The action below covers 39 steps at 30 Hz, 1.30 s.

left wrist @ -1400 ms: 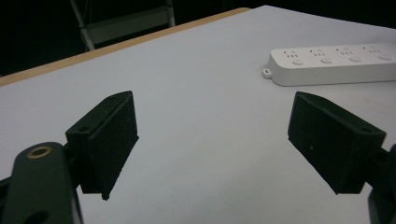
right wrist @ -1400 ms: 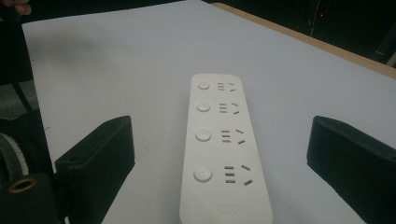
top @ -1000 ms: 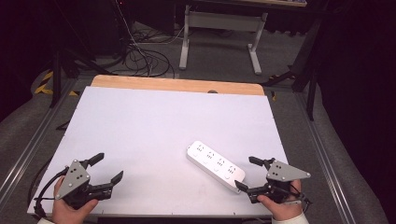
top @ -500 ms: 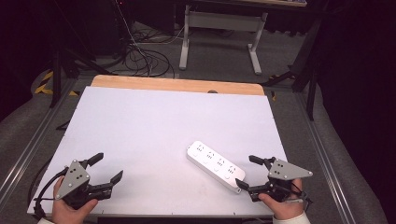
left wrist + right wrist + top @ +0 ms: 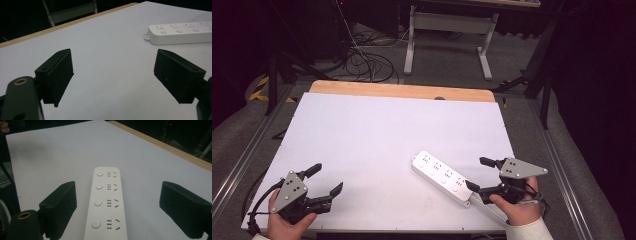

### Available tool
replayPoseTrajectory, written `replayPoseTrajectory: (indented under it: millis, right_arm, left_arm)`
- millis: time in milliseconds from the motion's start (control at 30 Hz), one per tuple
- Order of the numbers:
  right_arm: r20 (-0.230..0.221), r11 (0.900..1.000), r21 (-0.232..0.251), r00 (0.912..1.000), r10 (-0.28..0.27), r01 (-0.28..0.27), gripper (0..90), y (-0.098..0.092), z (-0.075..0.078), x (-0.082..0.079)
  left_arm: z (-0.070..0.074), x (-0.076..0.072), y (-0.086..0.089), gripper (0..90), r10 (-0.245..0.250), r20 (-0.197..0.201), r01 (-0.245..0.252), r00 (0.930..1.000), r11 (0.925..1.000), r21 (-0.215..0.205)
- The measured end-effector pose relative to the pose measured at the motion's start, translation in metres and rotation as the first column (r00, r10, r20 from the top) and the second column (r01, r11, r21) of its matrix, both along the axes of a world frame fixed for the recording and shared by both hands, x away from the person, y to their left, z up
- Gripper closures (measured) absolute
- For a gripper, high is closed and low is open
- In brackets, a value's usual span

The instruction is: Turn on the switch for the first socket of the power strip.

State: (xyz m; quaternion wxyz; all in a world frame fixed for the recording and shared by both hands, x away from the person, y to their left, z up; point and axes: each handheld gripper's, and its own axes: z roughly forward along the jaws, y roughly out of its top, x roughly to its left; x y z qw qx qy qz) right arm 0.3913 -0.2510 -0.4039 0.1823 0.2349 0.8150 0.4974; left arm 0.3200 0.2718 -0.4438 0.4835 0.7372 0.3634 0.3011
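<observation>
White table (image 5: pixel 377 135) — right hand-held gripper (image 5: pixel 476 173) level, straddling power strip (image 5: pixel 442 176).

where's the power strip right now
The white power strip lies flat on the white table, near-right in the high view, just ahead of the open right gripper.

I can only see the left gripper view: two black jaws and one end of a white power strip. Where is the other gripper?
Observer: The right gripper is at the power strip's other end. Its jaws stand wide and have just been closing a little, with the strip between them and untouched.
Operator: How many sockets does the strip have?
Observer: Four in a row, each with a round button beside it.
Operator: What is beyond the table?
Observer: A tangle of cables on the floor.
</observation>
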Motion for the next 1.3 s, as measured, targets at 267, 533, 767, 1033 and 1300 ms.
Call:
replayPoseTrajectory:
  millis: [267, 533, 767, 1033, 1300]
  right_arm:
    - [-0.012, 0.999, -0.026, 0.9997, 0.021, -0.021, 8.1, 0.005, 0.004, 0.013]
    - [0.005, 1.000, -0.006, 0.9998, 0.021, -0.021, 8.4, 0.008, 0.012, 0.020]
    - [-0.005, 1.000, -0.007, 1.0000, 0.001, -0.001, 10.2, 0.011, 0.010, 0.027]
    - [-0.011, 0.999, -0.009, 0.9993, 0.035, -0.035, 37.1, 0.014, 0.011, 0.025]
    - [-0.095, 0.995, -0.054, 0.9923, 0.079, -0.085, 74.5, 0.023, 0.016, 0.025]
  left_arm:
    - [0.000, 0.000, 0.001, 15.4, 0.006, -0.001, -0.006, 1.0000, 1.0000, -0.004]
    - [0.000, 0.000, 0.001, 15.4, 0.006, 0.003, -0.006, 1.0000, 1.0000, -0.002]
    - [0.000, 0.000, 0.001, 15.5, 0.005, 0.002, -0.005, 1.0000, 1.0000, 0.007]
    - [0.000, 0.000, 0.000, 15.5, 0.006, 0.002, -0.006, 1.0000, 1.0000, 0.007]
    - [0.000, 0.000, 0.000, 15.8, 0.006, -0.002, -0.006, 1.0000, 0.9999, 0.011]
